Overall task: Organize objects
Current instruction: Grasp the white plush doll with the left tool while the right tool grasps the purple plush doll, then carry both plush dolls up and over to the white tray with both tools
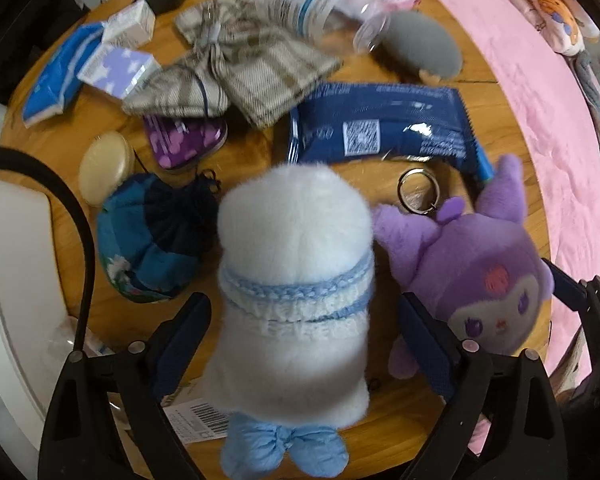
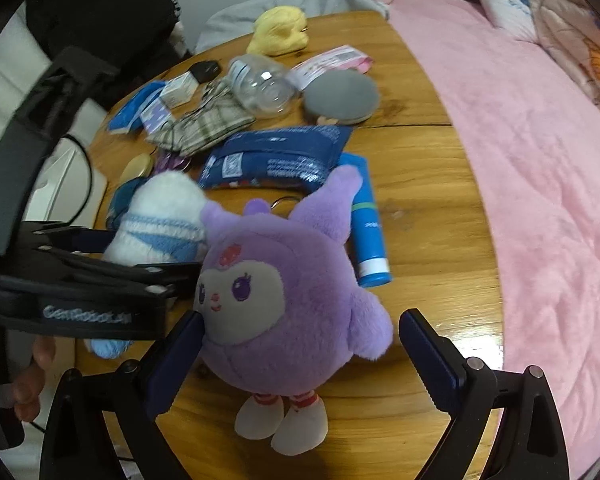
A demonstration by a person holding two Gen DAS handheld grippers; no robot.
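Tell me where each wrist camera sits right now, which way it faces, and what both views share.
Left wrist: on the left gripper, looking down and forward over the wooden table; its open fingers flank the white plush.
Right wrist: on the right gripper, facing across the table toward the pink bed; its open fingers flank the purple plush; the left gripper and a hand show at left.
Shared: both plushes, blue packet, plaid pouch.
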